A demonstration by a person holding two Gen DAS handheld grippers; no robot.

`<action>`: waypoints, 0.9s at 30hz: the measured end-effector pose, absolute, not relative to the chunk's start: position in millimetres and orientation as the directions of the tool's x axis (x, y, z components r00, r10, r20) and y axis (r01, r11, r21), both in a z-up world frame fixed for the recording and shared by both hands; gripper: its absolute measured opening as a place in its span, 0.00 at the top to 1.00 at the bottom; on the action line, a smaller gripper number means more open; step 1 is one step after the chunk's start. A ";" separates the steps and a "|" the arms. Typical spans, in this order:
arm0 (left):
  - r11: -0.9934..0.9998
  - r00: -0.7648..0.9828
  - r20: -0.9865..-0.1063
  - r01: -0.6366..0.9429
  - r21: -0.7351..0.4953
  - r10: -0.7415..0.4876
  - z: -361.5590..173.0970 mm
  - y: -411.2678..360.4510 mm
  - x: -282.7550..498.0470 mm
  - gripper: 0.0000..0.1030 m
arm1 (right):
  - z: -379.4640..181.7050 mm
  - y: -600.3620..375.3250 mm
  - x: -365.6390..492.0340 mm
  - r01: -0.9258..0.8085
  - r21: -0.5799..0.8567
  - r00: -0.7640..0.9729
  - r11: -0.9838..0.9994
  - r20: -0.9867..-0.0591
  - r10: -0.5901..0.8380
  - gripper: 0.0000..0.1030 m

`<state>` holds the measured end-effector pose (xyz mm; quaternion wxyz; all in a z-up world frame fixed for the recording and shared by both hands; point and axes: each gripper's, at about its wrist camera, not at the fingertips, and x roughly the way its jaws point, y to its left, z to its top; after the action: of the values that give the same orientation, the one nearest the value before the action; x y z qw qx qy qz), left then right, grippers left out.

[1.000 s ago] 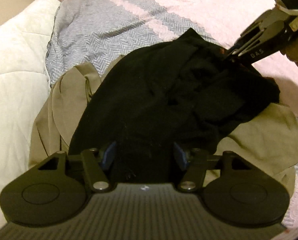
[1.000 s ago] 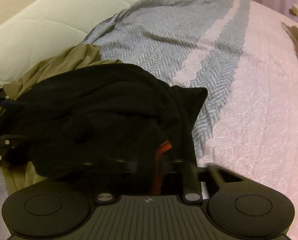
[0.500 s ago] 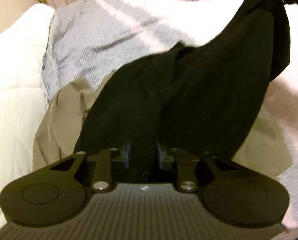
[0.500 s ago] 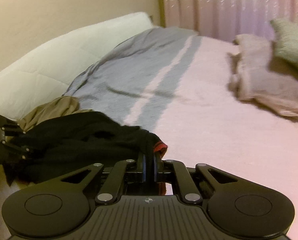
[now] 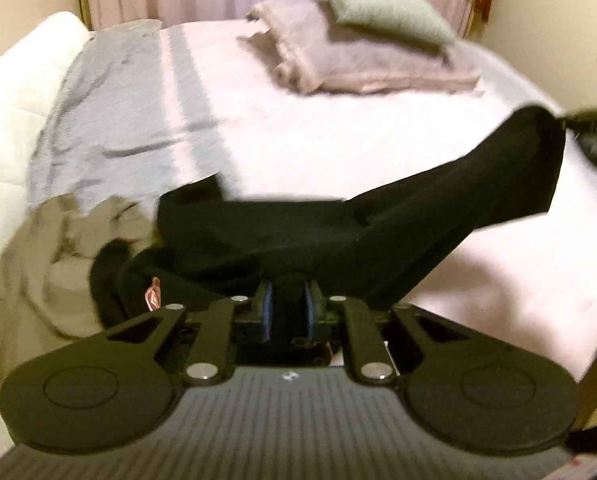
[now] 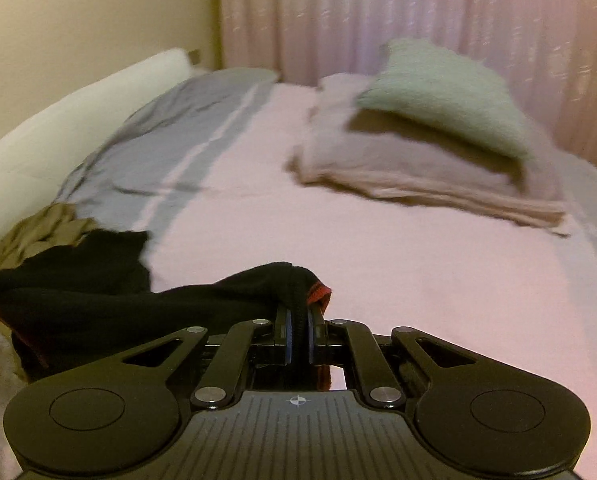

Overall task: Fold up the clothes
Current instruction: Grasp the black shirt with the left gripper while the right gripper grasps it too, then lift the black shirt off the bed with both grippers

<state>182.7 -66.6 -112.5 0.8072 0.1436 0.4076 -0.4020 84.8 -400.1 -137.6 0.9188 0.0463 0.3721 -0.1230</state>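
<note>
Lifted off the heap since a second ago, the black garment (image 5: pixel 378 232) now hangs stretched between the two grippers instead of lying bunched on the olive garment (image 5: pixel 50 264). In the left wrist view the left gripper (image 5: pixel 286 312) sits at the lower centre of the frame, its blue pads pressed together on a thick fold of black cloth. From there the cloth runs up and to the right as a taut band, ending at the right edge of the frame, where the right gripper (image 5: pixel 586 118) shows only as a dark blur. A loose part of the garment sags to the lower left, with a small red label showing.

In the right wrist view the right gripper (image 6: pixel 298 332) is at the lower centre, pinching a black edge with a red trim. The black garment (image 6: pixel 98 304) trails away to the left of that frame, toward the olive garment (image 6: pixel 38 232) at the left edge.

So the long axis of the cloth lies from one gripper to the other, across the pink bedspread (image 5: pixel 338 152), with each gripper holding one end. The bulk still droops nearer the left gripper, over the pile. Judging by this, the coming move needs the two ends carried out over the bare bedspread at the centre of both frames, well apart from the folded blanket (image 6: pixel 418 172) and green pillow (image 6: pixel 438 92) in the upper right, and laid down flat.
</note>
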 end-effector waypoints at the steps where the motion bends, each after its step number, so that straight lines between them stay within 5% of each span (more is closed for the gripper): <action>1: 0.630 0.341 -0.764 0.769 -0.108 -0.548 -104.6 -79.6 179.3 0.88 | -130.3 -410.0 74.2 0.273 -0.015 0.696 0.962 -0.687 -0.208 0.97; 14: 0.381 0.161 -0.633 0.896 -0.228 -0.757 -21.6 -320.9 137.1 0.87 | 13.2 -582.5 -52.7 0.491 -0.119 0.754 0.863 -0.439 -0.490 0.97; 18: 0.318 0.152 -0.605 0.931 -0.177 -0.782 -11.0 -399.3 121.5 0.84 | 28.4 -622.4 -89.6 0.586 -0.160 0.701 0.795 -0.393 -0.595 0.97; 23: 0.311 0.158 -0.631 0.940 -0.138 -0.759 -20.0 -444.3 111.0 0.74 | 1.2 -666.8 -117.1 0.707 -0.148 0.567 0.692 -0.466 -0.679 0.96; 27: 0.274 0.128 -0.684 0.956 -0.108 -0.718 -52.2 -434.8 90.2 0.71 | -55.3 -691.0 -142.7 0.784 -0.160 0.391 0.600 -0.623 -0.677 0.73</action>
<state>90.2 -434.8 -52.2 0.7285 0.1826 0.3256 -0.5744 -142.7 -691.0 -55.3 0.8302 0.0802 0.3328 -0.4400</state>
